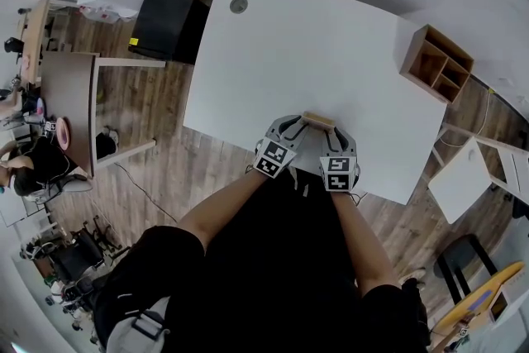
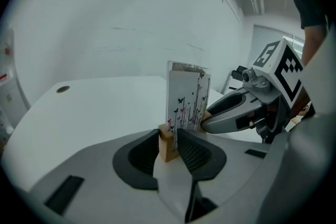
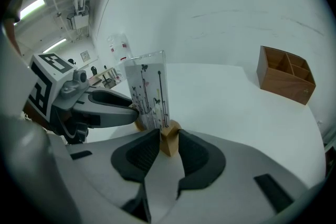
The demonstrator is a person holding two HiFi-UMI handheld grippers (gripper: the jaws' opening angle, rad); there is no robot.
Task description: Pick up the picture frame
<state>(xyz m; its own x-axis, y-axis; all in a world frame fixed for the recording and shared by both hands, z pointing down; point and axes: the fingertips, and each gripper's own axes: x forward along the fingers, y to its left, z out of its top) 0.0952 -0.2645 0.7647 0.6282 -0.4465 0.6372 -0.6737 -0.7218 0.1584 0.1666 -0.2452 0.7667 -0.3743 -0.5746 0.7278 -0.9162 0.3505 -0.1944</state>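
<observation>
The picture frame (image 1: 318,120) is a clear upright panel printed with butterflies and stems, standing in a wooden base. It sits near the front edge of the white table (image 1: 314,45). My left gripper (image 1: 299,125) is shut on the left end of the wooden base (image 2: 166,144), with the panel (image 2: 187,103) rising just beyond its jaws. My right gripper (image 1: 335,132) is shut on the other end of the base (image 3: 168,142), with the panel (image 3: 147,92) standing to the left of its jaws. Each gripper shows in the other's view.
A wooden compartment box (image 1: 436,64) stands at the table's far right corner (image 3: 286,74). A cable hole (image 1: 239,5) marks the far left of the table. A black cabinet (image 1: 165,27) and other desks stand to the left on the wood floor.
</observation>
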